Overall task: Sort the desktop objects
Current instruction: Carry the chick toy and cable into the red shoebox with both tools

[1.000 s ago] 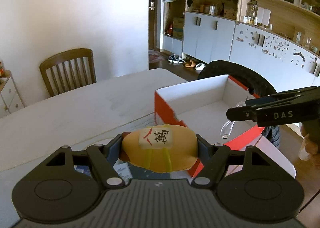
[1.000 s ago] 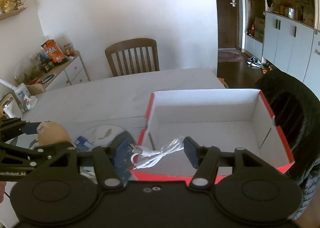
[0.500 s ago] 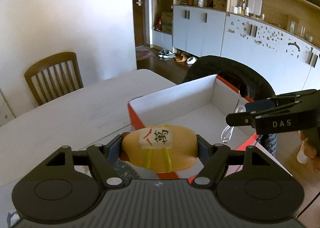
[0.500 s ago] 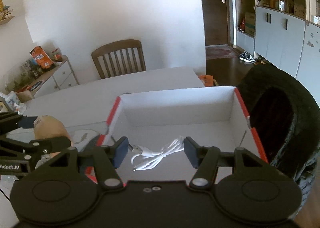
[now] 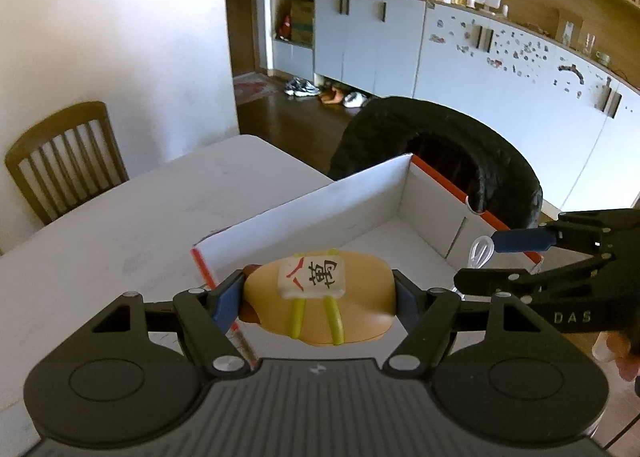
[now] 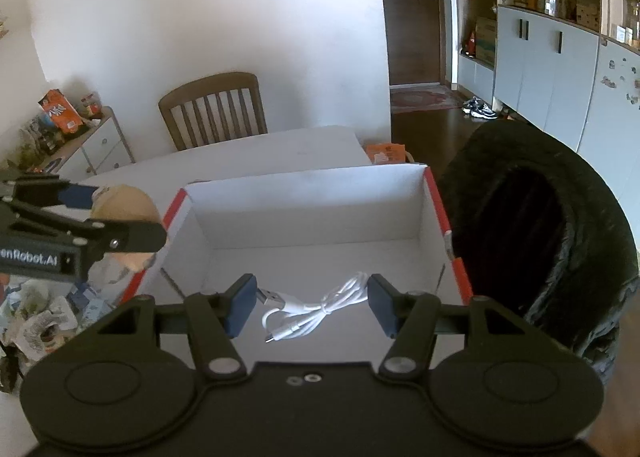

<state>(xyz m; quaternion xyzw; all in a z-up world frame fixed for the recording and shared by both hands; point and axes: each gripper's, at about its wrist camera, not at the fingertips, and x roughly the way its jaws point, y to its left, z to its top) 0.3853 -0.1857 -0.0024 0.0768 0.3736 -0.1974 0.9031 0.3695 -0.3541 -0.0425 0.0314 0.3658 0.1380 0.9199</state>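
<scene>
My left gripper (image 5: 318, 297) is shut on a tan bun-shaped toy (image 5: 320, 313) that bears a white mahjong tile. It hangs over the near left corner of a red-and-white cardboard box (image 5: 320, 213). In the right wrist view the same toy (image 6: 128, 201) and left gripper (image 6: 116, 213) show beside the box's left wall. My right gripper (image 6: 310, 303) is shut on a coiled white USB cable (image 6: 320, 307) above the box's (image 6: 304, 209) bare white floor. From the left wrist view, the right gripper (image 5: 492, 261) reaches in from the right, a cable loop (image 5: 480, 253) between its fingers.
The box sits on a white table (image 5: 120, 225). A black padded seat (image 6: 540, 237) stands just right of the box. A wooden chair (image 6: 214, 109) is at the table's far side. Crumpled paper and small packets (image 6: 40, 313) lie on the table left of the box.
Both grippers have travelled toward the box with their loads. The toy now hangs over the box's corner, and the cable is farther in over the box floor.
</scene>
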